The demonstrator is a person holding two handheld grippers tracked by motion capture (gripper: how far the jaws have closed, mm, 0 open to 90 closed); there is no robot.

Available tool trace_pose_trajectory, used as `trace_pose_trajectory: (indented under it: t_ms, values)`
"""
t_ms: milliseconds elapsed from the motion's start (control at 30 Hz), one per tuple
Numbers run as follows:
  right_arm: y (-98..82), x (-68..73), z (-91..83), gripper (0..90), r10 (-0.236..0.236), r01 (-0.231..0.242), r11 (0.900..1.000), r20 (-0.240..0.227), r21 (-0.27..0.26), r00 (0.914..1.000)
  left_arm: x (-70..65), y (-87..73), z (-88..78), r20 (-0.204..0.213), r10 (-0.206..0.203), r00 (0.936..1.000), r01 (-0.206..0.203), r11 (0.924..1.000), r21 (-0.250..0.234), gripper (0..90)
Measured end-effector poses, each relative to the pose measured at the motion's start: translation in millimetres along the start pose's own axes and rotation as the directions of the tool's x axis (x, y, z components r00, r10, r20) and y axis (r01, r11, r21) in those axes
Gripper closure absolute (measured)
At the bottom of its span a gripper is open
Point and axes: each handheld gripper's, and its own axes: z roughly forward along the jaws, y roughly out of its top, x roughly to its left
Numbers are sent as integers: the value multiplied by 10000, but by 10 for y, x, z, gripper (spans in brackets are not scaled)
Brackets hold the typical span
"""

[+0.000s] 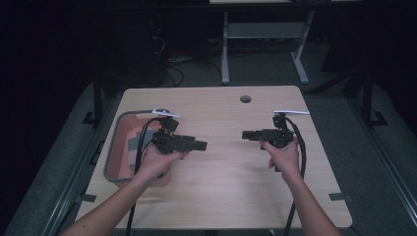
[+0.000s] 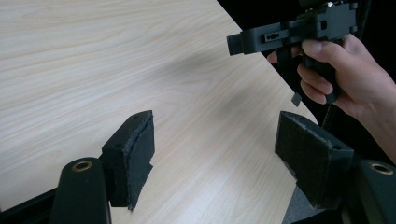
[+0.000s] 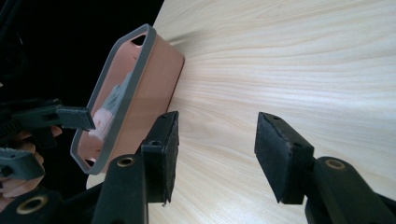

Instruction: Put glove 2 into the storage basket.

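My left gripper (image 1: pixel 199 145) hovers over the left half of a light wooden table (image 1: pixel 226 177), pointing right, held in a hand. Its jaws (image 2: pixel 217 140) stand open over bare wood with nothing between them. My right gripper (image 1: pixel 244 134) points left toward it from the right half, a short gap away. Its jaws (image 3: pixel 219 140) are also open and empty. In the left gripper view the right gripper (image 2: pixel 238 44) and the hand (image 2: pixel 345 74) holding it appear at upper right.
A salmon bin with a grey rim (image 1: pixel 114 147) sits at the table's left edge, holding grey and white cloth (image 3: pixel 112 102). A round cable hole (image 1: pixel 245 99) lies near the far edge. Beyond stands another table's white frame (image 1: pixel 225 54).
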Motion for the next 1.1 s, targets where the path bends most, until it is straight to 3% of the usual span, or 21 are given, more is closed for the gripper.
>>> trace_pose_trajectory:
  t_ms: [667,800,1100]
  values:
    - [-170,-390,-224,467,571,-564,9982,348,-210,9978,-66,-111,402,534,-113,9985,106,9999,131,275]
    - [-211,-464,-265,466,709,-700,9973,394,-242,9967,-76,-134,492,644,-65,9979,43,9994,341,267]
    - [-306,-599,-362,457,953,-938,9952,551,-295,9939,-112,-208,617,840,33,9965,-62,9994,340,261]
